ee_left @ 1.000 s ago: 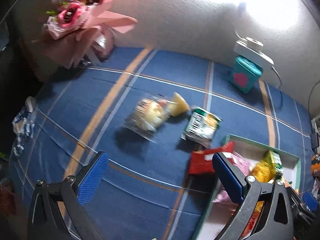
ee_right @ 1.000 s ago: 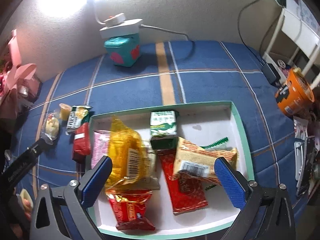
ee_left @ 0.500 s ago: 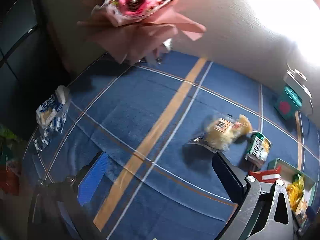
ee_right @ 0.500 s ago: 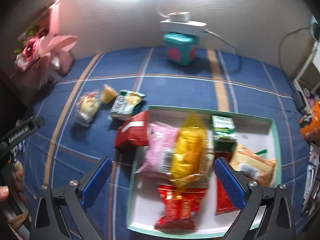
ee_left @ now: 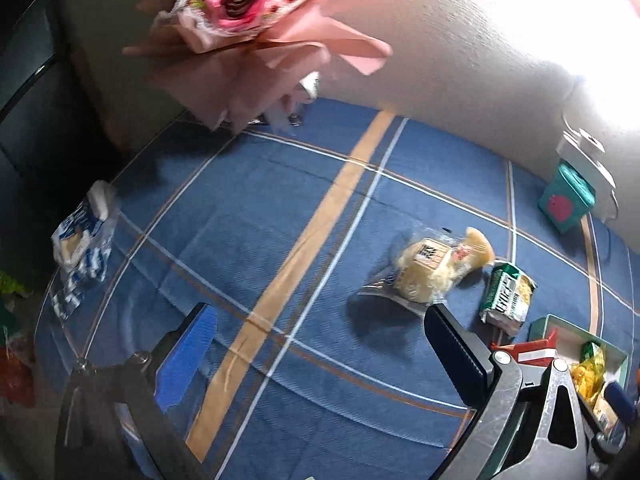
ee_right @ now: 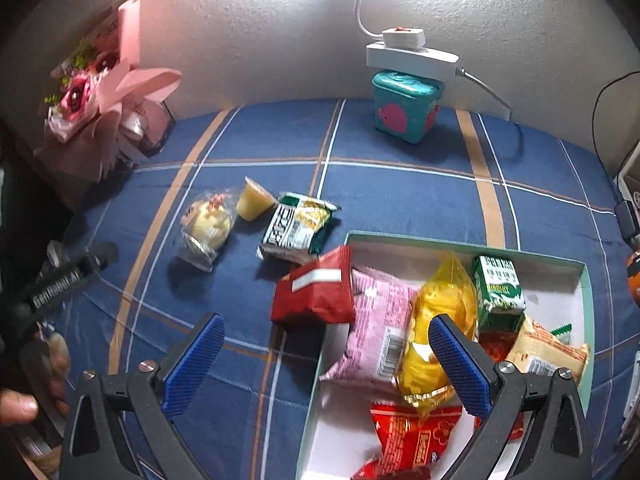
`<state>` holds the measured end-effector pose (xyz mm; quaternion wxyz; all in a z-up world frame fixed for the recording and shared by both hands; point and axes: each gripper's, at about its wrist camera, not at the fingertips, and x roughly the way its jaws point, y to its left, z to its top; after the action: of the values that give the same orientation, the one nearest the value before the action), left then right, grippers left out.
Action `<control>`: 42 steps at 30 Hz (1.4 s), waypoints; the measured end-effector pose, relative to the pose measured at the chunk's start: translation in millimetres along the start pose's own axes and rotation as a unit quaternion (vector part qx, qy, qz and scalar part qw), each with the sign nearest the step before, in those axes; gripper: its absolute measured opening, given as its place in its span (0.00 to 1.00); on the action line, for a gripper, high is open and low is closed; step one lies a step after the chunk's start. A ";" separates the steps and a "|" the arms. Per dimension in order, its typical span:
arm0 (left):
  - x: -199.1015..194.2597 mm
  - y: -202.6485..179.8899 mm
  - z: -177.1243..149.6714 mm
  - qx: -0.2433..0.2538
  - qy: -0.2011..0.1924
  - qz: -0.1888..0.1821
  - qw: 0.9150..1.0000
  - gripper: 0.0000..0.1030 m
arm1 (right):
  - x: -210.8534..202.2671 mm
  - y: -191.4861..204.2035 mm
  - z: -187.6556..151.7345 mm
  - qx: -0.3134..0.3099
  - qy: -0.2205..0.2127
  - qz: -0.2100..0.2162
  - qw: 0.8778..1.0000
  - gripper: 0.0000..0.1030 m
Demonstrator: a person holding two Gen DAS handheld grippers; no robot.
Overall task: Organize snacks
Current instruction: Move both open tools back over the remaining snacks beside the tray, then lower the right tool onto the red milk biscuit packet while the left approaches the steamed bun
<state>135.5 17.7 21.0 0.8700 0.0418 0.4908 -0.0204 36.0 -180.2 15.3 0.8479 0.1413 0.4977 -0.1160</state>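
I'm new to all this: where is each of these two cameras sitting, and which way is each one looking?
Left wrist view: rides the left gripper, looks down across the blue tablecloth toward the bouquet; its two open fingers show.
Right wrist view: rides the right gripper, looks down on the snack box and the wall behind; its open fingers show, and the person's left hand at the edge.
Shared: both see the clear pastry pack, the green noodle pack and the teal tin.

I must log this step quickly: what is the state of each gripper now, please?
Left gripper: open, holding nothing.
Right gripper: open, holding nothing, above the box edge.
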 end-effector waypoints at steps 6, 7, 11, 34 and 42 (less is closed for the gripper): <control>7.1 -17.5 2.3 0.025 0.001 -0.019 1.000 1.00 | 8.5 4.2 11.9 -0.007 0.002 -0.004 1.000 1.00; 9.9 -19.9 2.0 0.028 0.004 -0.022 0.999 1.00 | 11.3 4.5 12.4 -0.006 0.005 -0.002 1.000 1.00; 20.8 -23.1 -1.2 0.026 0.024 -0.031 0.999 1.00 | 26.2 6.0 13.4 0.000 0.027 0.018 0.999 1.00; 33.9 -12.4 -7.3 -0.003 0.053 -0.036 0.998 1.00 | 66.4 18.4 11.9 0.003 0.060 0.070 0.996 0.92; 31.4 -1.5 -5.4 -0.023 0.052 -0.039 0.998 1.00 | 61.5 38.8 13.0 0.002 0.048 0.107 0.993 0.90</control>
<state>147.0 16.9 -8.8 0.8428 0.0042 0.5367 -0.0406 89.1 -152.1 -27.8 0.8301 0.2011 0.5198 -0.0190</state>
